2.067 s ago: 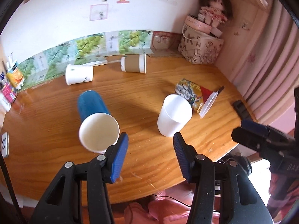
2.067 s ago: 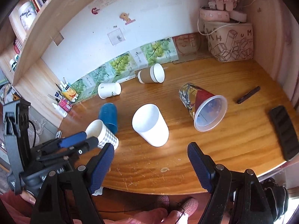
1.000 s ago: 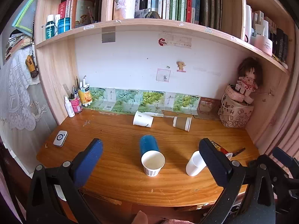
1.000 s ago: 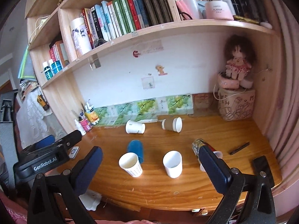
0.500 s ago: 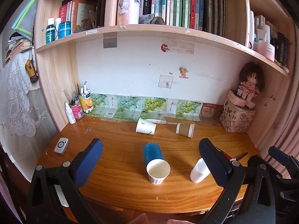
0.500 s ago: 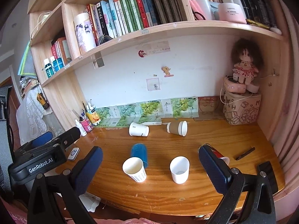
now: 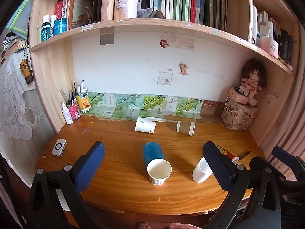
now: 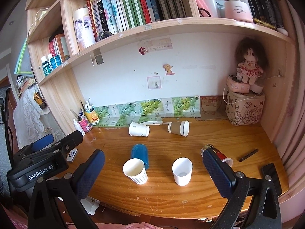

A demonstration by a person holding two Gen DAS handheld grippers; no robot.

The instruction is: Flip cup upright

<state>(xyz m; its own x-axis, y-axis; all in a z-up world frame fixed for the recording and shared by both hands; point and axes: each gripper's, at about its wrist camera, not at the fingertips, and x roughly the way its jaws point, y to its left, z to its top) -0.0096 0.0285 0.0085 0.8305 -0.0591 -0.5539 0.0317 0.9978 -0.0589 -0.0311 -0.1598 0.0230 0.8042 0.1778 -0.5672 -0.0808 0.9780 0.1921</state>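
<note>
Two cups stand upright near the front edge of the desk [image 8: 219, 133]: the patterned paper cup [image 8: 135, 171] on the left and the plain white cup [image 8: 182, 171] to its right, both mouth up. Just behind the patterned cup, touching or nearly so, the blue cup [image 8: 139, 152] lies on its side. Far back by the wall lie a white paper cup [image 8: 138, 129] and a brown-sleeved cup [image 8: 178, 128], also on their sides, well apart from the front pair. To the right, a colourful cup with a clear rim [image 8: 219, 153] lies tipped over, partly hidden behind my finger.

My left gripper [image 7: 153, 161] and my right gripper [image 8: 153, 162] both hang back from the desk, fingers spread wide, nothing between them.

A black pen [image 8: 248, 155] and a dark phone [image 8: 271, 177] lie at the far right.
</note>
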